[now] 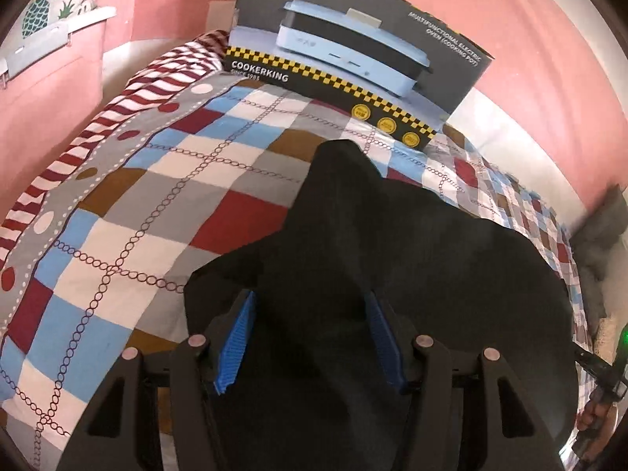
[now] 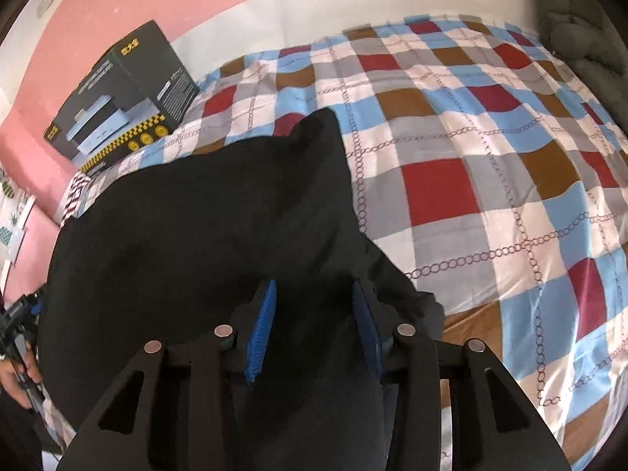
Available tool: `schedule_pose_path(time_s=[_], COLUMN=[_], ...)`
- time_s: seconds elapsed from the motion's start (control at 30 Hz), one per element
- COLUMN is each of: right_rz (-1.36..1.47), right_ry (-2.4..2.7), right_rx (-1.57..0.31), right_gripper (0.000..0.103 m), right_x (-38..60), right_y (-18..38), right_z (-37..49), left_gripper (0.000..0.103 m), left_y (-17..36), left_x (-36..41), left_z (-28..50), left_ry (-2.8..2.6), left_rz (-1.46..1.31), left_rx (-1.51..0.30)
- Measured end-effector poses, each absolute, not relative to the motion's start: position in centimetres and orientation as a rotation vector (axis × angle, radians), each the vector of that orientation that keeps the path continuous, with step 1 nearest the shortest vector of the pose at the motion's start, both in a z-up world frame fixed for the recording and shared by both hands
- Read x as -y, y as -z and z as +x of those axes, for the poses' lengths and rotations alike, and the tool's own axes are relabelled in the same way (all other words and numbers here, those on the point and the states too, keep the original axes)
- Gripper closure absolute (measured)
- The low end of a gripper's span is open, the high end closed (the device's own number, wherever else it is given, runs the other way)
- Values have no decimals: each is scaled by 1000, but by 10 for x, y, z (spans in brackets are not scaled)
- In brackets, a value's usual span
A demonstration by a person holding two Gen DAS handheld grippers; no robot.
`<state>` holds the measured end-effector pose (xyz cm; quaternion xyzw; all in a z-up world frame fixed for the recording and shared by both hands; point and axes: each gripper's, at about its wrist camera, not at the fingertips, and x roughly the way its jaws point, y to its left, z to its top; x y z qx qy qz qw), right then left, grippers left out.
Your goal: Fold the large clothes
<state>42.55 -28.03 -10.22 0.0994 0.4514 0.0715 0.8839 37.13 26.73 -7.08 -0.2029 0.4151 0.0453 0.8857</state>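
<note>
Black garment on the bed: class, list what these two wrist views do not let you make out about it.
- Its type and shape: the black garment shows no detail in either view.
- Its near edge: in both views the frame's lower edge cuts it off.
- Grip: cloth lies between the left gripper and right gripper pads, which stand apart; contact is unclear.

Left claw point(image 1: 310, 337) parted; right claw point(image 2: 314, 329) parted, both level.
</note>
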Motion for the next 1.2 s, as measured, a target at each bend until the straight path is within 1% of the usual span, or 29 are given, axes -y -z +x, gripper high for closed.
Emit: schedule_pose_path(time_s=[0.1,0.27,0.4,0.73,0.77,0.83,1.2], right_rz=[188,187,139,47,42,20,-90], right_ry=[-149,-187,-218,-247,-252,-258,-297], right_rx=[-934,-898,-873,-822,-818,-810,-752], right_gripper=[61,61,61,61,61,52,52], right_x=[281,279,269,249,248,244,225], right_y=[92,74,63,39,38,35,27], right_z=[413,372,330,237,229,212,136], left_gripper=[44,44,44,42,42,42,42], left_y=[62,37,18,-6,-7,-8,-20], left_x=[-271,-257,-230,-147,-139,-128,-84], left_z=[357,308,266,176,168,154,83], left_ry=[-97,-88,-75,-27,-28,-37,-75], left_rz=[-444,-436,-387,-269,-256,-251,-213], left_rx=[-844,-778,-753,-774,-777,-787,-808])
